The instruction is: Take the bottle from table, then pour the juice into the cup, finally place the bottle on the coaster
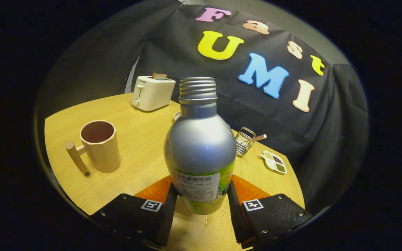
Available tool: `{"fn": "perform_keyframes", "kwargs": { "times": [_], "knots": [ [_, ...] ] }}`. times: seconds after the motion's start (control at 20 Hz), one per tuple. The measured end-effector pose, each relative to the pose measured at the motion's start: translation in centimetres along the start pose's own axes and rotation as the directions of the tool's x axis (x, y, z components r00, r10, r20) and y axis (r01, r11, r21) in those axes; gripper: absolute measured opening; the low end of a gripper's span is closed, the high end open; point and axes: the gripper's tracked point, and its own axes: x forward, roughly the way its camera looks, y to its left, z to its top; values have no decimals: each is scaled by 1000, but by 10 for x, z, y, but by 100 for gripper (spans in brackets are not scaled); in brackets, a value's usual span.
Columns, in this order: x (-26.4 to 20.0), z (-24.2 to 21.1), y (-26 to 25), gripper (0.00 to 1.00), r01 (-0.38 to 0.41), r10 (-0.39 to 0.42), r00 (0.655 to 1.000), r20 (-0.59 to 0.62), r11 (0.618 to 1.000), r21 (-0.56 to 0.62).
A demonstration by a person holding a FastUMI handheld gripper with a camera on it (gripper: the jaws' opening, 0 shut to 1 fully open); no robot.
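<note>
- The black two-finger gripper (201,204) clamps the silver metal bottle (199,146) low on its green label, both fingers pressing its sides, probably so the neck stays free for pouring.
- The bottle's long axis is upright, uncapped threaded mouth up, its base looks just above the round wooden table (134,139).
- Beyond, to one side, the beige faceted cup (98,144) stands mouth up, peg handle outward, ready to be filled.

bottle (200,146): upright between the tool (201,205) fingers, over the worktop (138,139)
cup (98,145): left of the bottle, on the worktop
toaster (152,92): beyond the cup, by the wall
rack (244,140): right, just behind the bottle
tray (274,162): right of the rack
</note>
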Motion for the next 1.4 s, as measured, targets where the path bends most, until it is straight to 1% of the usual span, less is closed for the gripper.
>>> {"fn": "perform_keyframes", "kwargs": {
  "times": [0.1,0.35,0.7,0.9,1.0,1.2,1.4],
  "knots": [
    [2,7,4,70,1,-1,1000,4,998,-57],
    [8,14,11,70,11,-10,1000,3,988,-154],
    [11,22,13,70,39,-43,999,-5,950,-308],
    [13,26,15,69,53,-58,998,-1,919,-390],
    [15,27,19,70,46,-56,998,-10,902,-428],
    [17,27,24,69,46,-70,997,-28,858,-512],
    [21,22,27,70,36,-96,993,-71,807,-589]
  ]
}}
